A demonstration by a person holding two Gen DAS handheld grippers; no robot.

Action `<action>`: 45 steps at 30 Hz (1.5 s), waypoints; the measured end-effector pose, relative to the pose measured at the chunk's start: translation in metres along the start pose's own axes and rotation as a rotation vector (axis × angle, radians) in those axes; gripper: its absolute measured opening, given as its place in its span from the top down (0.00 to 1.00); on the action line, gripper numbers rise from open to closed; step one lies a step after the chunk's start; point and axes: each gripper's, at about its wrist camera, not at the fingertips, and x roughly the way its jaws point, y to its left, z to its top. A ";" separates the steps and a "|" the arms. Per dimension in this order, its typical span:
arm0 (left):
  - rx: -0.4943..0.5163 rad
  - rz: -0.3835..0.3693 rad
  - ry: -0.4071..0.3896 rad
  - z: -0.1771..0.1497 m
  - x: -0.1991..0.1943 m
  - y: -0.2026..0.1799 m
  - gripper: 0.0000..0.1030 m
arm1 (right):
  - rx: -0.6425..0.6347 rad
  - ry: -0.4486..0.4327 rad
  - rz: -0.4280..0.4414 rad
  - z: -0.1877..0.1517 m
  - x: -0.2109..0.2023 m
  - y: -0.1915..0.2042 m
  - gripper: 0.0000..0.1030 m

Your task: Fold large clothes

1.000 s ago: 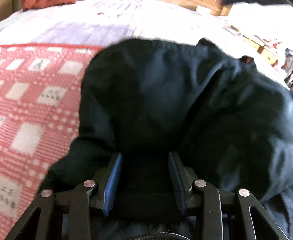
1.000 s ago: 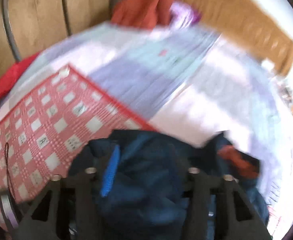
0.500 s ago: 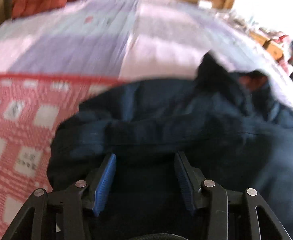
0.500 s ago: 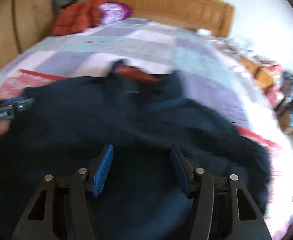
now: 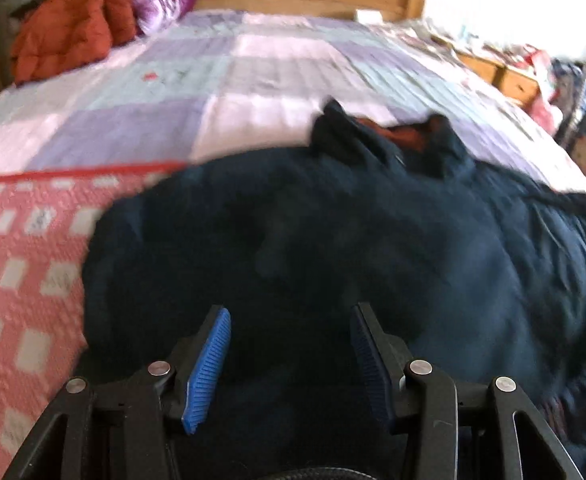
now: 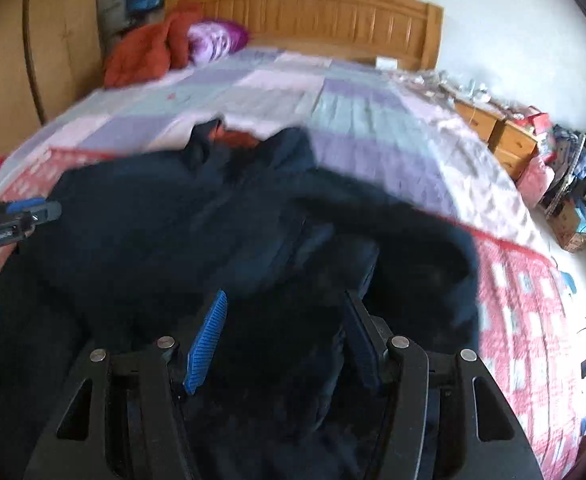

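A large dark navy jacket (image 5: 333, 232) lies spread on the bed, collar with an orange-red lining (image 5: 405, 134) toward the headboard. It also fills the right wrist view (image 6: 213, 232). My left gripper (image 5: 291, 316) is open, its blue pads apart just above the jacket's near part, holding nothing. My right gripper (image 6: 285, 300) is open too, over the jacket's right side where a dark fold (image 6: 413, 248) bulges. The left gripper's tip (image 6: 33, 210) shows at the left edge of the right wrist view.
The jacket rests on a red and white checked blanket (image 5: 21, 264) over a lilac patchwork bedspread (image 5: 253, 72). A red quilted garment (image 5: 65, 32) and a purple pillow (image 5: 161, 2) lie by the wooden headboard (image 6: 317, 20). Wooden drawers (image 6: 505, 140) and clutter stand right of the bed.
The bunched jacket dropped and spread flat on the bed. Both grippers let go and drew back toward the near edge, jaws now wider apart.
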 end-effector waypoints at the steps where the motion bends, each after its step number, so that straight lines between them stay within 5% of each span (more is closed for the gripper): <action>1: -0.010 -0.006 0.014 -0.004 -0.001 -0.003 0.49 | 0.000 0.026 -0.003 -0.004 0.011 -0.003 0.40; 6: -0.060 -0.003 0.026 -0.015 -0.010 -0.012 0.49 | 0.064 0.096 0.017 0.024 0.072 -0.047 0.29; 12: -0.020 0.022 0.033 -0.028 -0.019 -0.013 0.49 | 0.038 0.075 -0.013 0.047 0.064 -0.061 0.29; 14: -0.026 0.042 0.061 -0.037 -0.017 -0.004 0.49 | 0.014 0.068 -0.030 0.022 0.047 -0.069 0.29; 19: -0.045 0.042 0.095 -0.061 -0.030 0.004 0.49 | 0.196 0.032 -0.128 -0.039 -0.029 -0.094 0.29; 25: 0.001 -0.005 0.175 -0.111 -0.044 -0.028 0.49 | 0.058 0.093 0.095 -0.097 -0.067 -0.003 0.29; 27: 0.033 0.010 0.194 -0.131 -0.050 -0.030 0.48 | -0.009 0.161 0.092 -0.126 -0.068 0.018 0.29; 33: 0.141 0.119 0.200 -0.177 -0.089 -0.006 0.42 | 0.064 0.196 -0.034 -0.202 -0.110 -0.047 0.41; 36: 0.093 0.163 0.228 -0.195 -0.111 0.016 0.42 | 0.126 0.179 0.016 -0.217 -0.136 -0.077 0.40; 39: 0.036 0.188 0.230 -0.211 -0.139 0.018 0.42 | 0.032 0.144 -0.015 -0.219 -0.159 -0.056 0.40; 41: 0.005 0.172 0.234 -0.222 -0.152 0.008 0.42 | 0.016 0.117 0.037 -0.220 -0.168 -0.040 0.40; 45: -0.028 0.158 0.280 -0.253 -0.168 -0.012 0.42 | -0.034 0.186 0.072 -0.261 -0.182 -0.012 0.40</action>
